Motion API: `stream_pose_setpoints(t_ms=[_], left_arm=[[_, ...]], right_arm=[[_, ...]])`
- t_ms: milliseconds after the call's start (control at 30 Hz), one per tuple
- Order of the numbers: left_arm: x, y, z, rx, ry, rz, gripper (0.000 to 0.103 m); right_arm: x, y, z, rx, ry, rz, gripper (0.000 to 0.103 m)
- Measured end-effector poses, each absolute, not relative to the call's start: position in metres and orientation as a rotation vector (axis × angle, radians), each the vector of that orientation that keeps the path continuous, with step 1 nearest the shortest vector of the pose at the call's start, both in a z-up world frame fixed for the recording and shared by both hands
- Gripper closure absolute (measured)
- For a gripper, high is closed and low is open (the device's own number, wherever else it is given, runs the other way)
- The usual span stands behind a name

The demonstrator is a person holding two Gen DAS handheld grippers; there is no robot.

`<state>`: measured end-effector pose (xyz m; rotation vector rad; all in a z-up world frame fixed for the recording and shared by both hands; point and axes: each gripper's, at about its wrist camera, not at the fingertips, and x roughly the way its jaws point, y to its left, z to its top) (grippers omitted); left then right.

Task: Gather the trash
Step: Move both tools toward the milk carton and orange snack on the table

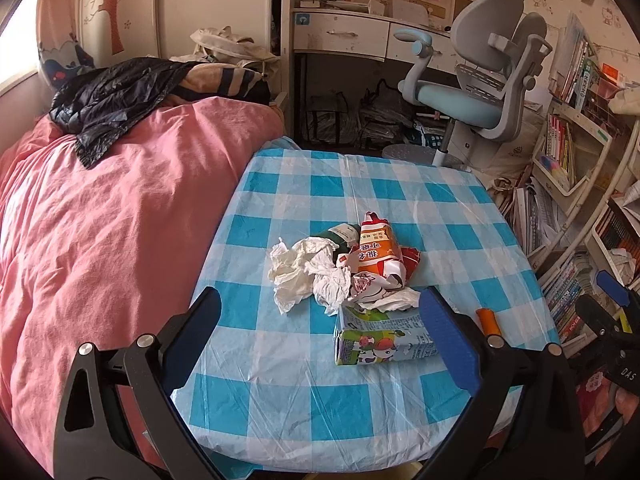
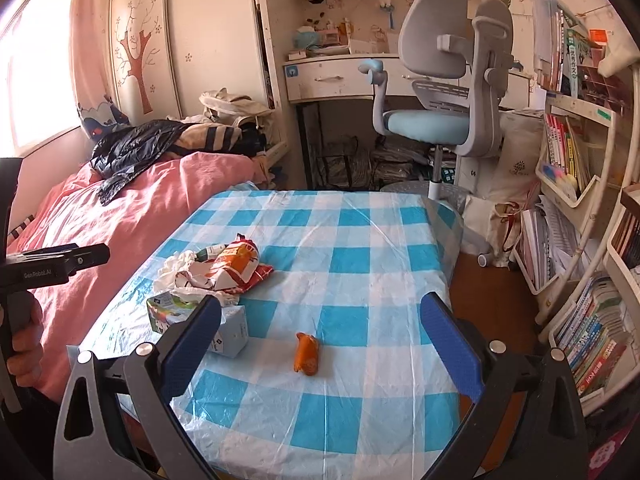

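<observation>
The trash sits in a loose pile (image 1: 344, 268) on the left-centre of the counter (image 1: 280, 400), which is covered by a blue-and-white checked plastic cloth. Crumpled white tissues (image 1: 304, 276) lie on the pile's bed side. An orange-and-white wrapper (image 1: 374, 252) lies over them, its long axis running away from the cameras toward the far edge, with a red wrapper (image 1: 412, 258) tucked at its right and what may be a dark green packet (image 1: 340, 236) behind; that one is mostly covered. A carton (image 1: 380, 340) with cartoon fruit lies on its side at the near end of the pile, long axis across the counter. A small orange piece (image 2: 307, 354) lies apart to the right, near the front edge, its long axis pointing roughly away from the right camera.

A bed with a pink cover (image 1: 100, 240) presses against the counter's left side, a black jacket (image 1: 116, 108) heaped on it. Beyond stand a grey-blue chair (image 2: 436, 80), a white desk (image 2: 332, 76) and crowded bookshelves (image 2: 580, 200) on the right.

The left gripper (image 1: 320, 320) hovers over the near edge, fingers spread wide and empty, the right finger (image 1: 448, 340) overlapping the carton's end in view. The right gripper (image 2: 320, 320) is likewise wide apart, gripping nothing, with the orange piece between its fingers in view. A hand (image 2: 24, 344) holds the left tool's handle.
</observation>
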<state>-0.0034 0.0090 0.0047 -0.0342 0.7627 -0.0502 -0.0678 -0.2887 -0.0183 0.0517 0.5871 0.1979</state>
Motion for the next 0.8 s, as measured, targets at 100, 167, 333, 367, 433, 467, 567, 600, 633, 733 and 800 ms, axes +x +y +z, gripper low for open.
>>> stream_pose_setpoints(t_ms=[100, 167, 333, 367, 433, 467, 567, 600, 633, 733, 800], left_arm=[[-0.004, 0.006, 0.005, -0.022, 0.759, -0.056, 0.007], [-0.004, 0.005, 0.005, -0.019, 0.760, -0.057, 0.007], [-0.005, 0.004, 0.005, -0.018, 0.758, -0.058, 0.007], [-0.005, 0.004, 0.005, -0.018, 0.758, -0.059, 0.007], [-0.006, 0.002, 0.004, -0.016, 0.758, -0.062, 0.007], [-0.006, 0.002, 0.004, -0.016, 0.758, -0.064, 0.007], [-0.007, 0.002, 0.005, -0.015, 0.754, -0.065, 0.007], [-0.007, 0.002, 0.006, -0.015, 0.754, -0.066, 0.007], [-0.007, 0.002, 0.006, -0.016, 0.754, -0.067, 0.007], [-0.007, 0.002, 0.006, -0.017, 0.755, -0.067, 0.007], [-0.007, 0.002, 0.007, -0.017, 0.755, -0.068, 0.007]], right_arm=[[-0.066, -0.282, -0.022, 0.025, 0.600, 0.220, 0.007], [-0.067, -0.277, -0.023, 0.006, 0.602, 0.234, 0.007], [-0.067, -0.267, -0.027, -0.035, 0.614, 0.249, 0.007], [-0.066, -0.267, -0.027, -0.037, 0.617, 0.250, 0.007], [-0.065, -0.266, -0.029, -0.040, 0.623, 0.251, 0.007], [-0.065, -0.266, -0.029, -0.041, 0.624, 0.252, 0.007], [-0.065, -0.265, -0.029, -0.041, 0.623, 0.254, 0.007], [-0.065, -0.265, -0.029, -0.041, 0.624, 0.254, 0.007], [-0.065, -0.265, -0.030, -0.042, 0.625, 0.255, 0.007], [-0.065, -0.262, -0.030, -0.050, 0.630, 0.257, 0.007], [-0.064, -0.260, -0.032, -0.055, 0.636, 0.258, 0.007]])
